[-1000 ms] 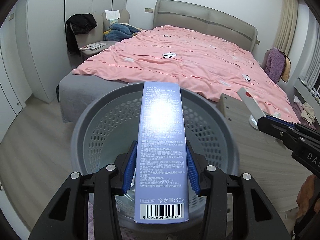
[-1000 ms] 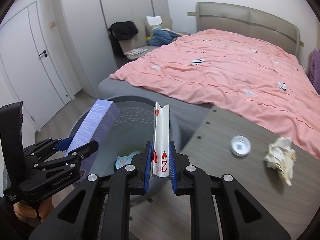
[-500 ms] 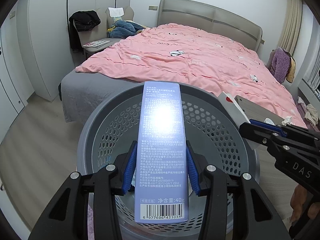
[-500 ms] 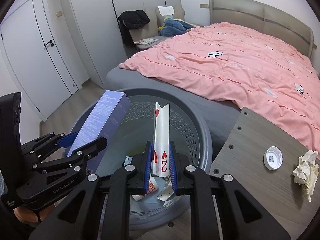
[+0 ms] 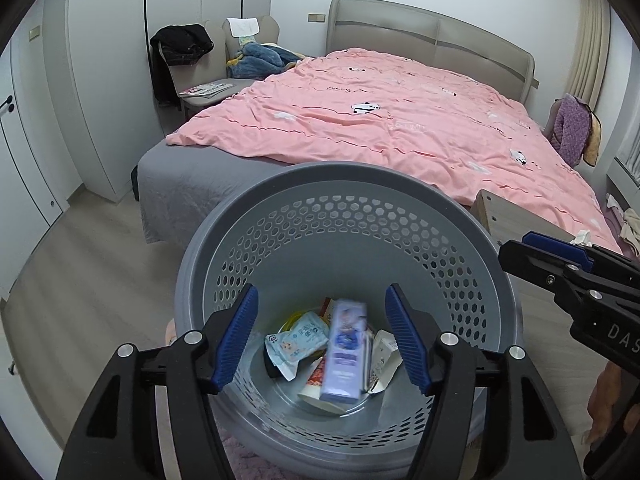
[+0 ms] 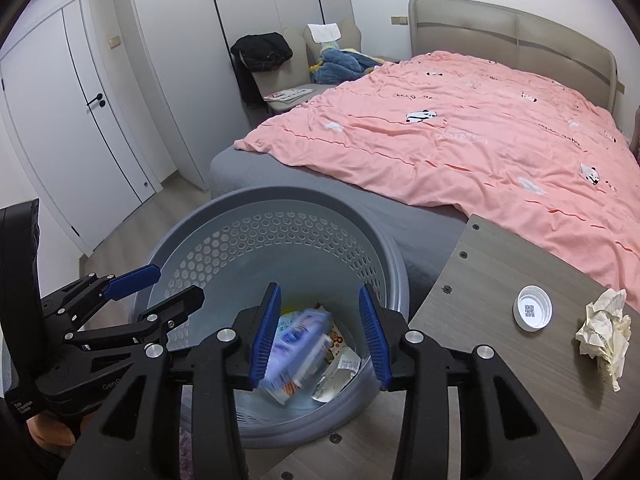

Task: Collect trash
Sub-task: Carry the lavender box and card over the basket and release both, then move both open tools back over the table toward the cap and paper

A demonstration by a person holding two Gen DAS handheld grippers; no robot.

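A grey perforated trash basket [image 5: 348, 184] stands on the floor below both grippers; it also shows in the right wrist view [image 6: 280, 200]. My left gripper [image 5: 322, 338] is open and empty over the basket. A lilac box [image 5: 344, 356], blurred, lies on wrappers at the basket's bottom. My right gripper [image 6: 318, 338] is open and empty over the basket too. The box [image 6: 292, 344] shows blurred between its fingers, down inside. A crumpled paper [image 6: 604, 332] and a white cap [image 6: 534, 308] lie on the grey table [image 6: 480, 272] to the right.
A bed with a pink quilt [image 5: 400, 128] stands just behind the basket. A chair with clothes [image 5: 192, 56] is at the back left. White wardrobe doors [image 6: 80, 112] line the left wall. The other gripper shows at the right edge of the left wrist view [image 5: 568, 276].
Both grippers have opened. The lilac box has dropped from the left gripper into the basket, and the playing card has left the right gripper. Both grippers have moved over the basket.
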